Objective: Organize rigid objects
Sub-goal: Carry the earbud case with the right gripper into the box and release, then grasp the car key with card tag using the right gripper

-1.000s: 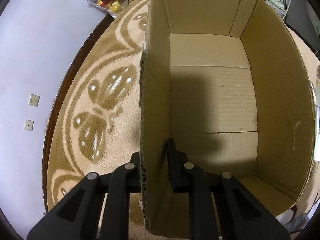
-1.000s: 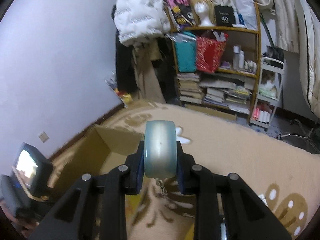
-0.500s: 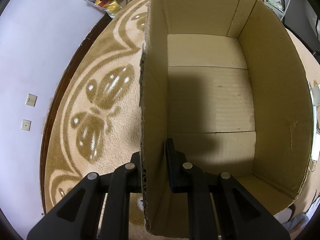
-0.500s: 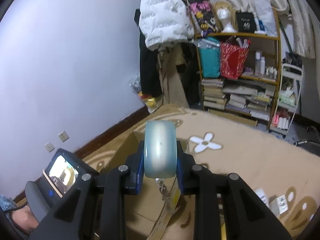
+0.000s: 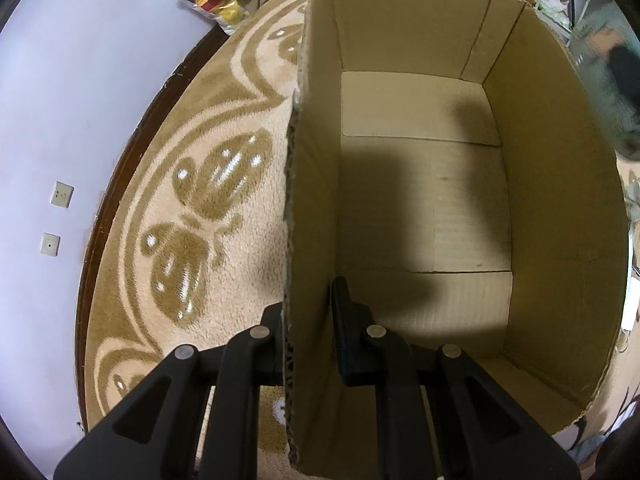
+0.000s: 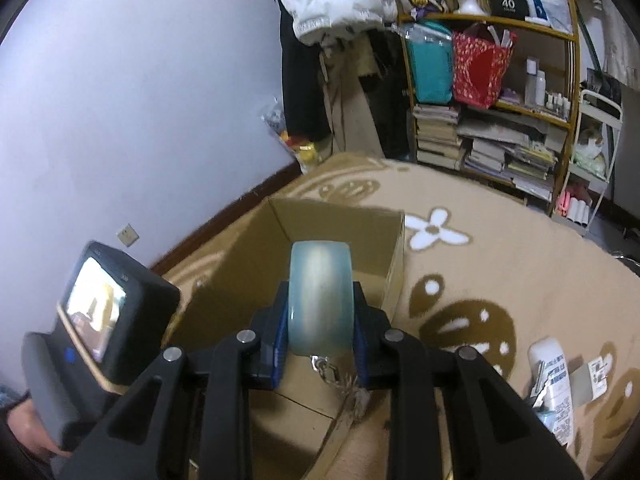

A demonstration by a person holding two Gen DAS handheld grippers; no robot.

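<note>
Patterned beige rug [image 5: 224, 240] carries an open cardboard box [image 5: 560, 280]

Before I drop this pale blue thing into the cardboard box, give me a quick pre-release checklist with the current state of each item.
1. Right gripper shut on the pale blue object: ok.
2. Left gripper clamped on the cardboard box wall, steadying it: ok.
3. Box floor free of other items: ok.
4. Object above the box opening: ok, as the right wrist view shows it.
5. Small chain dangling under the object clear of the box rim: cannot tell.
</note>
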